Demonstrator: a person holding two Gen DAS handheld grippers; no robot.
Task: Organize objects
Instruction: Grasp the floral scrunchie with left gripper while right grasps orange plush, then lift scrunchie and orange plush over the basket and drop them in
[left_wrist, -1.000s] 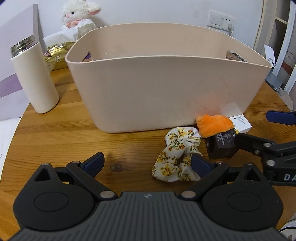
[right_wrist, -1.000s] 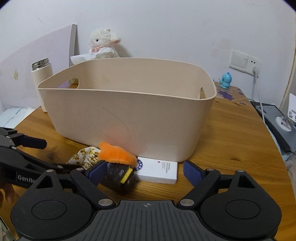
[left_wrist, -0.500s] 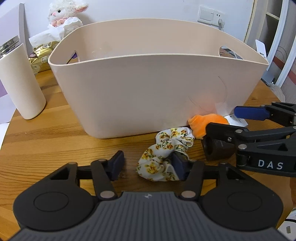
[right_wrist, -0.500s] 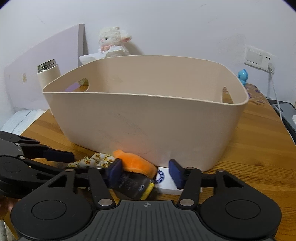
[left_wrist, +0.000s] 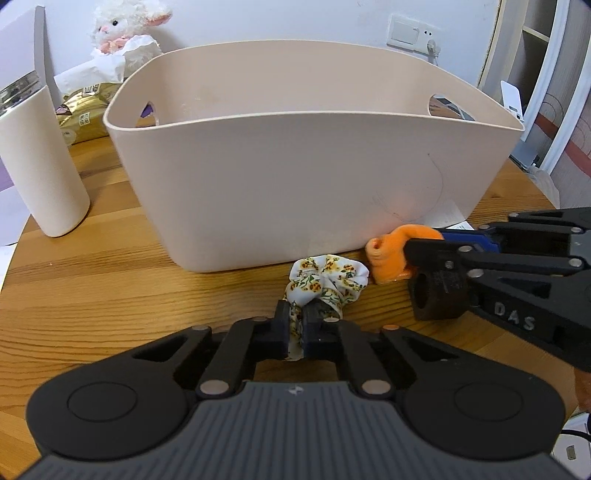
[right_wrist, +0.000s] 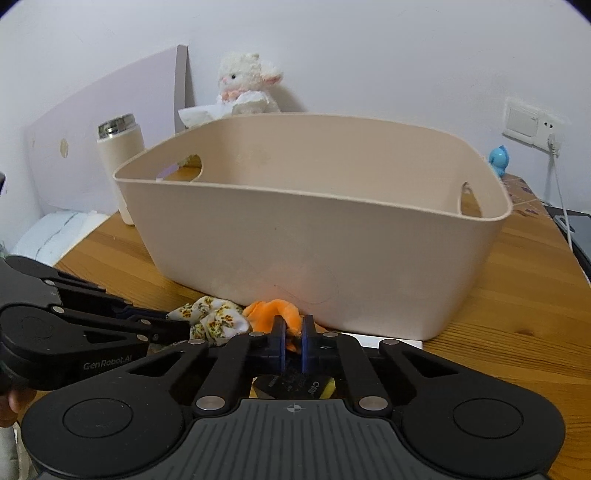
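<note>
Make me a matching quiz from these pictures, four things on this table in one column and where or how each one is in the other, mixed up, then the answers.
1. floral scrunchie
2. orange plush piece
3. white tumbler
4. beige bin

A. standing upright left of the bin
B. pinched in the left gripper
C. pinched in the right gripper
D. behind both small fabric items

Pairs: 1-B, 2-C, 3-A, 4-D

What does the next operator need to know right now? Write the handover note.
Left gripper: shut on the floral scrunchie, which rests on the table.
Right gripper: shut on the orange cloth item, above a black block.
Both lie in front of the beige bin; a white box sits beside them.
Done: both grasps.
Left: lift both into the bin, then probably the box and block.
</note>
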